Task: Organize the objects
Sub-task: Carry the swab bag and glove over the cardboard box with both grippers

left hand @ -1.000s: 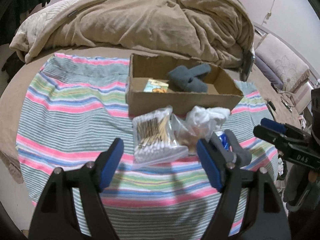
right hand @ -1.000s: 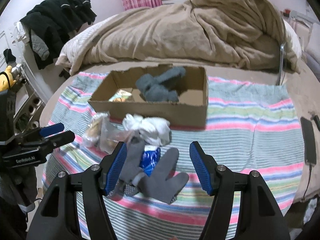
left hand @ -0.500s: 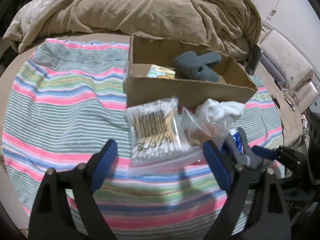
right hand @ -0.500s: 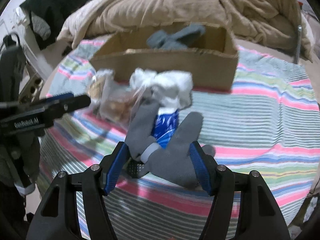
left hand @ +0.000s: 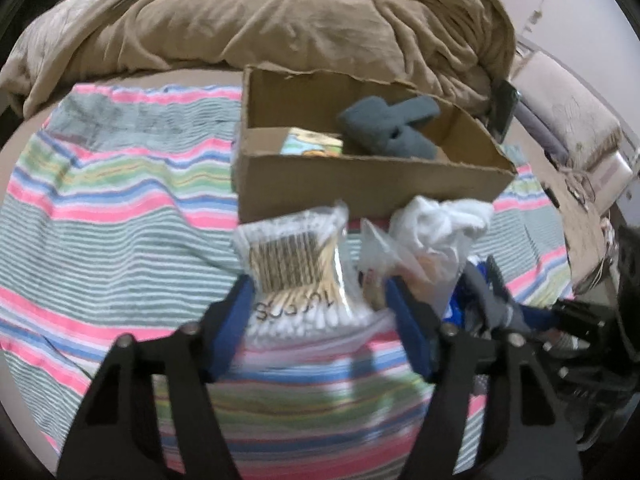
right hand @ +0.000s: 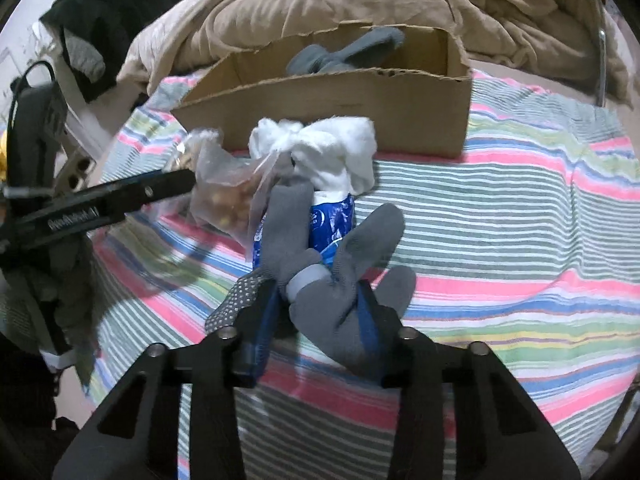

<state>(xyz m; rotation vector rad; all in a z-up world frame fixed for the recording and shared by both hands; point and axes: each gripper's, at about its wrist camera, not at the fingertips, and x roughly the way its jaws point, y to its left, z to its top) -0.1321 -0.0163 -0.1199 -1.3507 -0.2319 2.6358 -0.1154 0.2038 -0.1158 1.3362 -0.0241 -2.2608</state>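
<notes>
A clear bag of cotton swabs (left hand: 298,276) lies on the striped blanket in front of a cardboard box (left hand: 360,184). My left gripper (left hand: 320,312) is open with its blue fingers on either side of the bag. A grey glove (right hand: 340,280) lies on a blue packet (right hand: 332,220) beside a white cloth bundle (right hand: 320,152). My right gripper (right hand: 316,320) has closed in around the glove's cuff and its pads touch the fabric. The box (right hand: 340,100) holds grey socks (left hand: 388,128) and a small colourful packet (left hand: 312,146).
A clear bag of snacks (right hand: 224,196) lies between the swabs and the white bundle. A tan duvet (left hand: 280,20) is heaped behind the box. Dark clothes (right hand: 104,12) hang at the far left. A phone (left hand: 506,110) leans near the box's right end.
My left gripper has moved forward and down onto the swab bag. My right gripper has moved forward over the grey glove and its fingers have narrowed onto it.
</notes>
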